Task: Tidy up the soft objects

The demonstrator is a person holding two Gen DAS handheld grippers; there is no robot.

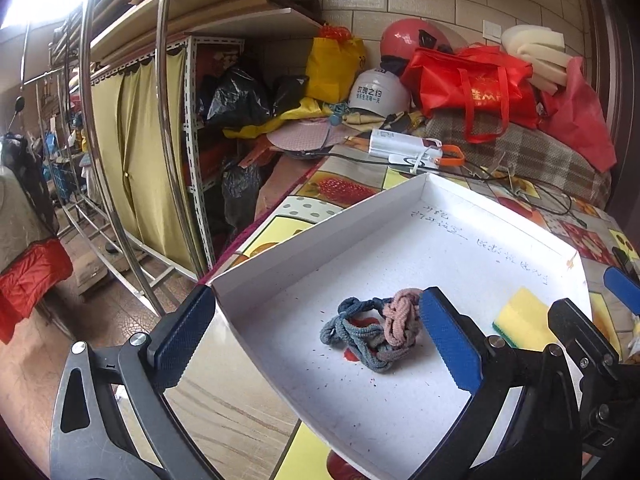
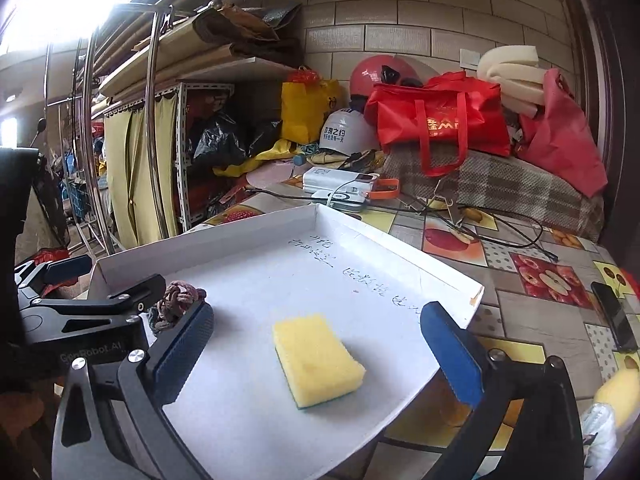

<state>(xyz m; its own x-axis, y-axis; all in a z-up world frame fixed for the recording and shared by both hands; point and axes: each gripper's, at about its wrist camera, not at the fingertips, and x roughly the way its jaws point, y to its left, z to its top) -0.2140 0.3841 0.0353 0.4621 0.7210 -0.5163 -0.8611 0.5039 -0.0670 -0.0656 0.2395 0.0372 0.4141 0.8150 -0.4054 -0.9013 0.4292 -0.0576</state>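
A shallow white box lid (image 1: 460, 240) lies on the patterned table. In it lie a knotted blue-grey and pink braided rope (image 1: 376, 330) and a yellow sponge with a green underside (image 2: 316, 360). My left gripper (image 1: 316, 334) is open, its jaws either side of the rope, without touching it. My right gripper (image 2: 316, 344) is open above the sponge, which lies free between its fingers. The sponge also shows in the left wrist view (image 1: 520, 318), and the rope in the right wrist view (image 2: 176, 304), partly behind the left gripper.
The table (image 2: 540, 280) carries a black phone (image 2: 614, 316) at the right, white devices with cables (image 2: 340, 188) behind the lid, helmets, red bags (image 2: 440, 120) and a plaid cushion at the back. Metal racks and yellow curtains (image 1: 136, 152) stand at left.
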